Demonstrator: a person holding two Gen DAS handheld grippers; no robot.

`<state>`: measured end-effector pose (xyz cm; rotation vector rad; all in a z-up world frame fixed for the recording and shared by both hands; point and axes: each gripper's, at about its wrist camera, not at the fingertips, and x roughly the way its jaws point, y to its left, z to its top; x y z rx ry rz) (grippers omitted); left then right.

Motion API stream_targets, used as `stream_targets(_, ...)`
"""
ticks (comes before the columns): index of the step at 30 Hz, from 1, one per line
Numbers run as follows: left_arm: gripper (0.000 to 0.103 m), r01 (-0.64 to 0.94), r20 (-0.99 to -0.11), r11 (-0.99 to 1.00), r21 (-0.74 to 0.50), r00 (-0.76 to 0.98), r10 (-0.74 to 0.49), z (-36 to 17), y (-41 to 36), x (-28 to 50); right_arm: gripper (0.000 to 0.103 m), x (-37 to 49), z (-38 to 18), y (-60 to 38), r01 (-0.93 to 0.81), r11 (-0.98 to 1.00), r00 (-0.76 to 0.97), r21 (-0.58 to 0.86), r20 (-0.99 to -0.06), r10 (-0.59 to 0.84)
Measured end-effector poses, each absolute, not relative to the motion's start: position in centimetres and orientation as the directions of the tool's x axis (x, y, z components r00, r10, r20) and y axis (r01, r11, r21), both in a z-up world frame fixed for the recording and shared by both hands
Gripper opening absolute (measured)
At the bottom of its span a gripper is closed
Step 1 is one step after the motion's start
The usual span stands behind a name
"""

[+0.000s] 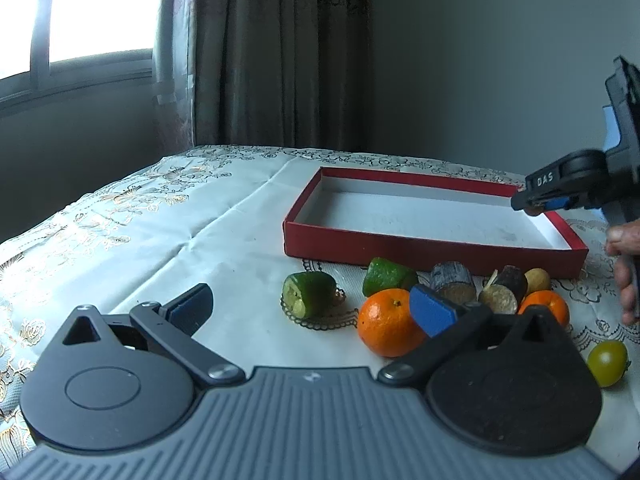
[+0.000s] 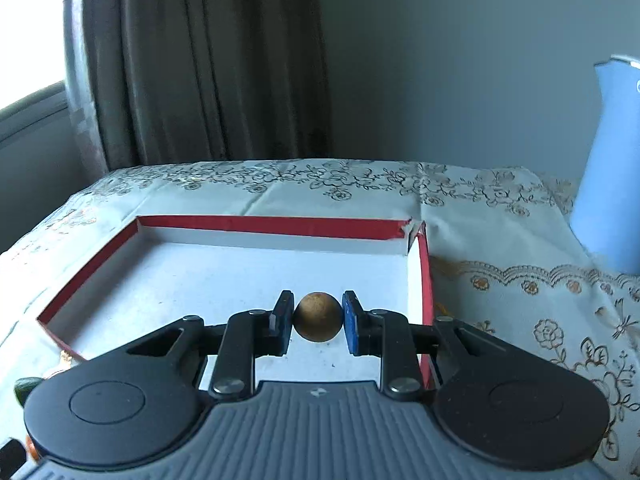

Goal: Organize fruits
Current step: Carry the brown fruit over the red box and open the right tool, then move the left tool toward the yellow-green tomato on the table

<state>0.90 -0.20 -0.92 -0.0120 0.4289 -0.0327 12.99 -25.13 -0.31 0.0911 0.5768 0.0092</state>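
Observation:
A red box (image 1: 432, 252) with a white inside lies on the table; it also shows in the right wrist view (image 2: 272, 226). My right gripper (image 2: 316, 318) is shut on a small round brown fruit (image 2: 318, 317) and holds it over the box's right part; the gripper also shows in the left wrist view (image 1: 536, 204). My left gripper (image 1: 316, 308) is open and empty, low over the cloth. Near it lie an orange (image 1: 386, 322), a green cut piece (image 1: 310, 294), a second green piece (image 1: 386, 276), two dark sugarcane chunks (image 1: 454, 282), a second orange (image 1: 546, 306) and a green tomato (image 1: 608, 362).
A floral tablecloth (image 1: 160, 232) covers the table. A light blue jug (image 2: 612, 168) stands at the right. A curtain (image 1: 272, 52) and a window (image 1: 80, 12) are behind. A small brown fruit (image 1: 538, 280) lies by the box's front wall.

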Motion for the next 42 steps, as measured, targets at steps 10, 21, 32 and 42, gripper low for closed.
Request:
stream_targets(10,0.103,0.031,-0.415,0.998,-0.056,0.908,-0.051,-0.9,0.4,0.7,0.073,8.0,1.6,-27.3,0.017,0.985,0.916,0.173,-0.398,0.054)
stream_targets(21,0.103,0.216,-0.316,0.974,-0.07,0.921,-0.227,0.8,6.1,-3.2,0.08,0.5,1.5,-33.2,0.049,0.977,0.97,0.206,-0.244,0.002)
stream_targets(32,0.103,0.249,-0.36,0.964,0.092,0.911,-0.201,0.0,4.9,-6.0,0.08,0.1,1.3,-33.5,0.034,0.978,0.97,0.206,-0.241,0.017)
stream_targets(42,0.103,0.209,-0.553,0.977,0.05,0.82,-0.147,-2.1,2.8,-2.9,0.082,0.2,0.6,-33.3,0.065,0.984,0.967,0.168,-0.255,-0.021)
